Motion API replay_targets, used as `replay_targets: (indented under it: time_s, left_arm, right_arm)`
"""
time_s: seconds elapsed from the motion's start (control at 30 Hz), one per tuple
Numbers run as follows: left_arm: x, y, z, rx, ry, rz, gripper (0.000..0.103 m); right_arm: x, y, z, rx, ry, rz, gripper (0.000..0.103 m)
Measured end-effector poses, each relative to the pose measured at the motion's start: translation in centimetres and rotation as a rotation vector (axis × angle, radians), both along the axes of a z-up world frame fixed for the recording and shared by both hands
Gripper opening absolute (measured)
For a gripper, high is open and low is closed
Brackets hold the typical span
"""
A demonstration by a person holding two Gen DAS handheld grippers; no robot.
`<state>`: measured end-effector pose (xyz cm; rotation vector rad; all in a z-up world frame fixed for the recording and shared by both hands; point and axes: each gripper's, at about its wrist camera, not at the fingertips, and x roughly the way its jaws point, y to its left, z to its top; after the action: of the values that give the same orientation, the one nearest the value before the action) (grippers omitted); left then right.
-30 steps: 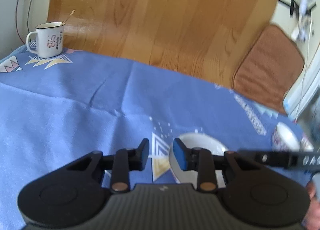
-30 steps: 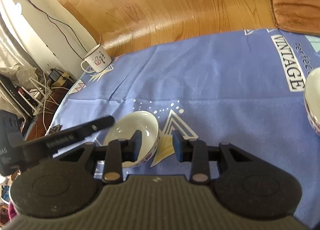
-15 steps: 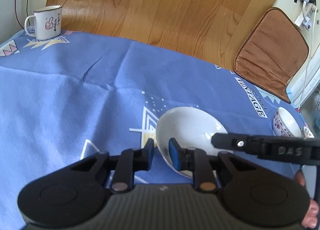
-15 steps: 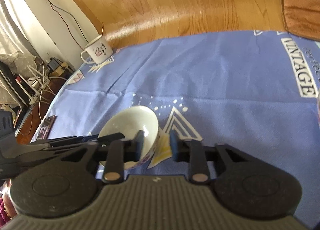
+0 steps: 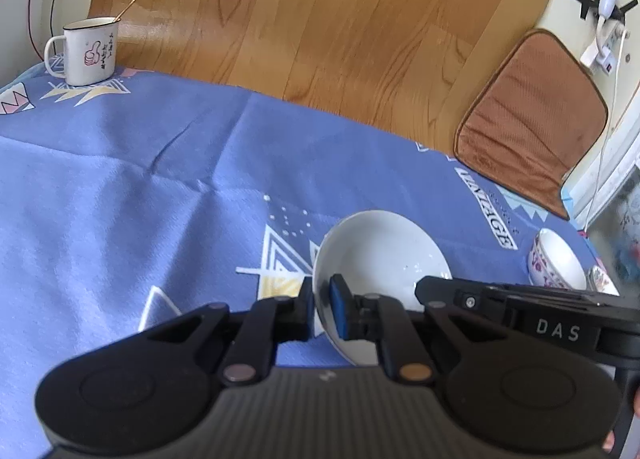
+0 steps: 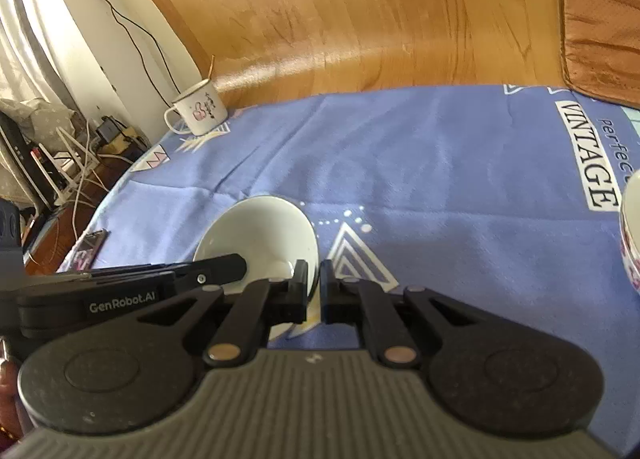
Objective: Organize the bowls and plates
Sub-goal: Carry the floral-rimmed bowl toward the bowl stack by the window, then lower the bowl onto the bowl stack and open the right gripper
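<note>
Both grippers clamped on opposite rims of one white bowl over the blue cloth.

Left wrist view: the left gripper (image 5: 321,305) has just closed its jaws onto the near left rim of the white bowl (image 5: 380,255), one finger outside the wall, the blue-padded one inside. The bowl is tilted, with the right gripper (image 5: 424,287) reaching in from the right to its far rim. Far right of the fingers stands a patterned bowl (image 5: 556,263) on the tablecloth (image 5: 140,199); far ahead to the left is an enamel mug (image 5: 86,51).

Right wrist view: the right gripper (image 6: 314,279) has likewise just closed, pinching the bowl's (image 6: 260,231) right rim between its fingers. The left gripper (image 6: 236,265) comes in from the left over the bowl's near edge. The mug (image 6: 198,109) stands well ahead to the left, and the patterned bowl (image 6: 630,235) is at the right edge.
</note>
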<state>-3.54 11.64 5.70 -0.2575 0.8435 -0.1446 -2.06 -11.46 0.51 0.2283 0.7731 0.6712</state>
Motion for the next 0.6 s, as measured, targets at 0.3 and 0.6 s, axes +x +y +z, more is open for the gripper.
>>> replay_targets:
  time_s: [0.3,0.6]
  left_arm:
    - [1.4,-3.1,2.4,0.017,-0.06,-0.07,0.01]
    - [5.4,-12.0,4.4,-0.023,-0.103,-0.268,0.01]
  right_arm:
    - [-0.5,-2.4,1.2,0.024,-0.065,-0.069,0.008]
    - [-0.8,-10.2,3.0,0.032,-0.187,-0.298,0.008]
